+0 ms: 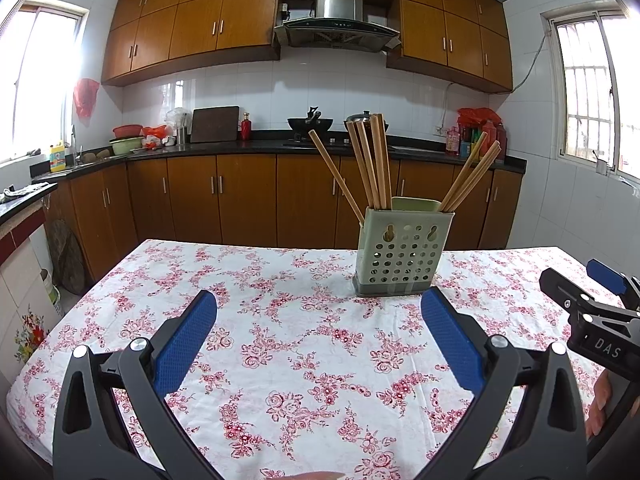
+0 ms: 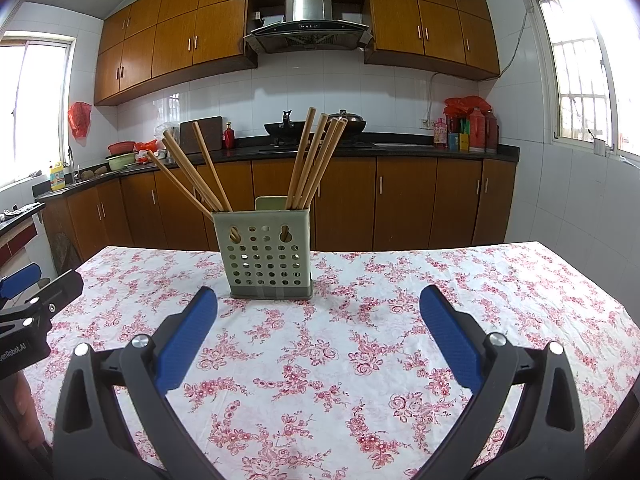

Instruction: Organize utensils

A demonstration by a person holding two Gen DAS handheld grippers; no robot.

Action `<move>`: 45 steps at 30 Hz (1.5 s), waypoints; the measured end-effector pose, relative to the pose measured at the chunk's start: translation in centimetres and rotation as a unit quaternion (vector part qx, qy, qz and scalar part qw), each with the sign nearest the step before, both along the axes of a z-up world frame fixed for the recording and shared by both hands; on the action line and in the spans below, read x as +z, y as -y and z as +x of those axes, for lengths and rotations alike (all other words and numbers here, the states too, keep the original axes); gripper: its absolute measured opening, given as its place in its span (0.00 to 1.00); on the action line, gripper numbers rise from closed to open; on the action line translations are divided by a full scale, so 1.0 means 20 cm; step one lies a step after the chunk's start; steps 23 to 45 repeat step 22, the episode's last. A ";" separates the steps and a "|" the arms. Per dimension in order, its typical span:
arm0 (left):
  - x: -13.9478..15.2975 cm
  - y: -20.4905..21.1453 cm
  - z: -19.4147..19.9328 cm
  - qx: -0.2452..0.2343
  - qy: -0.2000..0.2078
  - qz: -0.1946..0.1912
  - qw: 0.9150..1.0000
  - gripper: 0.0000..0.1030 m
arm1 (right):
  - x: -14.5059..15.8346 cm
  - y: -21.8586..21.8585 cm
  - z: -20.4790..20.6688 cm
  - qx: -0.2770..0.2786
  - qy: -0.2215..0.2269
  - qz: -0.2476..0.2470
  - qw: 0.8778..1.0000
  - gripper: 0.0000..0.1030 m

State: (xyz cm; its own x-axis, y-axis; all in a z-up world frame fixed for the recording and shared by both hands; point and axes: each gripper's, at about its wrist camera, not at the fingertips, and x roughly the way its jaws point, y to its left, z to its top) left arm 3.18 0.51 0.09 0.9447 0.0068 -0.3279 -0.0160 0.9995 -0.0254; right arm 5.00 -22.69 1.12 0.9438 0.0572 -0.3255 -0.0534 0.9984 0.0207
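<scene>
My left gripper (image 1: 319, 312) and right gripper (image 2: 319, 312) both hang spread and empty over the cloth (image 1: 280, 344). The holder (image 2: 267, 252) stands upright at 12 o'clock of the right gripper, 1 o'clock of the left, chopsticks (image 2: 316, 160) all inside in two fanned bunches. No loose utensil shows, so I judge this fits either sorting still due or sorting done

tablecloth (image 1: 280, 360) floral | range hood (image 1: 338, 20) | wok (image 1: 310, 123) | cutting board (image 1: 215, 124)

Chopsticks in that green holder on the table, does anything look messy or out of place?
Slightly. The chopsticks splay into two fans leaning opposite ways in the holder, not bundled. The holder stands upright on the tablecloth; nothing spilled.
</scene>
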 end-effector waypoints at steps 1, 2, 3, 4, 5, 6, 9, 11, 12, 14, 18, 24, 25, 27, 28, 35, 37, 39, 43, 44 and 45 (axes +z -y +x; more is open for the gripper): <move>0.00 0.00 0.00 -0.001 0.000 0.000 1.000 0.98 | 0.00 0.00 0.00 0.000 0.000 0.000 1.000 0.96; 0.00 0.00 0.00 0.000 0.001 0.000 1.000 0.98 | 0.00 0.00 0.00 0.000 0.000 0.000 1.000 0.96; 0.00 0.00 0.00 0.000 0.001 0.000 1.000 0.98 | 0.00 -0.01 0.00 0.000 0.000 0.000 1.000 0.96; 0.00 0.00 0.00 0.000 0.001 0.000 1.000 0.98 | 0.00 0.00 0.00 0.000 0.000 0.000 1.000 0.96; 0.00 0.00 0.00 0.000 0.001 0.001 1.000 0.98 | 0.00 -0.01 0.00 0.000 0.000 0.001 1.000 0.96; 0.00 0.00 0.00 0.000 0.001 0.001 1.000 0.98 | 0.00 0.00 0.00 0.000 0.000 0.000 1.000 0.96; 0.00 0.01 0.00 0.001 0.001 0.001 1.000 0.98 | 0.00 -0.01 0.00 0.000 0.000 0.000 1.000 0.96; 0.00 0.00 0.00 0.002 0.001 0.000 1.000 0.98 | 0.00 -0.01 0.00 0.000 0.000 0.001 1.000 0.96; 0.00 0.00 0.00 0.002 0.001 0.000 1.000 0.98 | 0.00 -0.01 0.00 -0.001 0.000 0.001 1.000 0.96; 0.00 0.00 0.00 0.003 -0.001 -0.001 1.000 0.98 | 0.00 0.00 0.00 0.000 0.000 0.001 1.000 0.96; 0.01 0.00 0.01 0.002 -0.005 -0.006 1.000 0.98 | 0.00 -0.01 0.00 0.000 -0.001 0.001 1.000 0.96; 0.01 0.00 0.01 0.001 -0.006 -0.006 1.000 0.98 | 0.00 -0.01 0.00 -0.001 0.000 0.001 1.000 0.96; 0.01 0.00 0.01 0.001 -0.006 -0.006 1.000 0.98 | 0.00 -0.01 0.00 -0.001 0.000 0.001 1.000 0.96; 0.01 0.00 0.01 0.001 -0.006 -0.006 1.000 0.98 | 0.00 -0.01 0.00 -0.001 0.000 0.001 1.000 0.96; 0.01 0.00 0.01 0.001 -0.006 -0.006 1.000 0.98 | 0.00 -0.01 0.00 -0.001 0.000 0.001 1.000 0.96; 0.01 0.00 0.01 0.001 -0.006 -0.006 1.000 0.98 | 0.00 -0.01 0.00 -0.001 0.000 0.001 1.000 0.96; 0.01 0.00 0.01 0.001 -0.006 -0.006 1.000 0.98 | 0.00 -0.01 0.00 -0.001 0.000 0.001 1.000 0.96; 0.01 0.00 0.01 0.001 -0.006 -0.006 1.000 0.98 | 0.00 -0.01 0.00 -0.001 0.000 0.001 1.000 0.96; 0.01 0.00 0.01 0.001 -0.006 -0.006 1.000 0.98 | 0.00 -0.01 0.00 -0.001 0.000 0.001 1.000 0.96; 0.01 0.00 0.01 0.001 -0.006 -0.006 1.000 0.98 | 0.00 -0.01 0.00 -0.001 0.000 0.001 1.000 0.96; 0.01 0.00 0.01 0.001 -0.006 -0.006 1.000 0.98 | 0.00 -0.01 0.00 -0.001 0.000 0.001 1.000 0.96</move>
